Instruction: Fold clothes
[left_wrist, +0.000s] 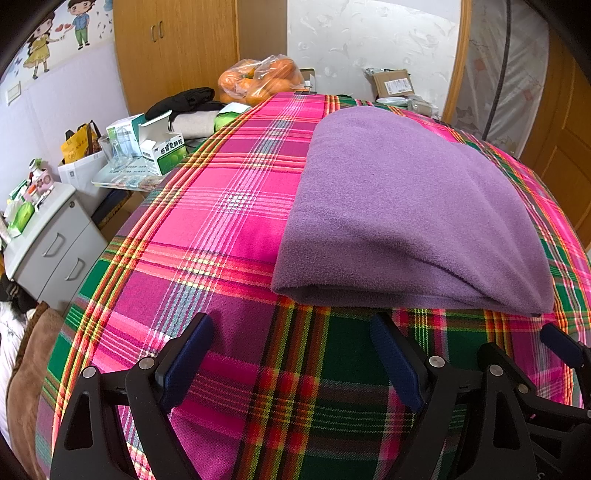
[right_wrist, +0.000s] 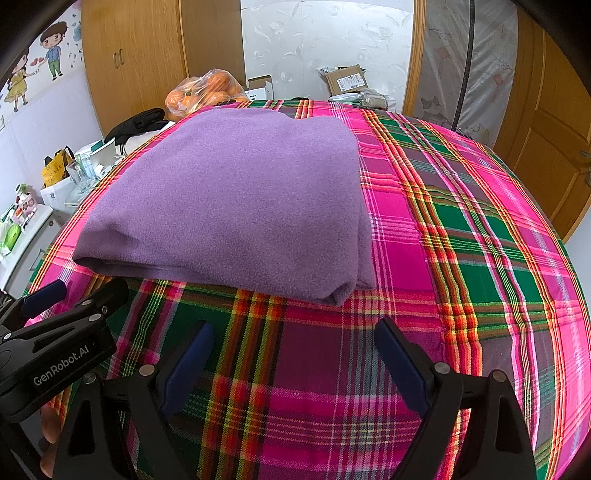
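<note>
Hovering just near of the folded purple fleece (right_wrist: 236, 199) on the plaid bed (right_wrist: 461, 258), both tongs stand spread and empty. For a neat fold, left tongs (left_wrist: 291, 362) and right tongs (right_wrist: 295, 365) should pinch the near corners evenly.

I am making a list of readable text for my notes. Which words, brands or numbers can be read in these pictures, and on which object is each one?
"GenRobot.AI": white letters on the black body of the left gripper, seen in the right wrist view.
Green and white boxes: printed characters, too blurred to read.
Yellow bag: print too small to read.
Cardboard box: white shipping label, too small to read.
</note>
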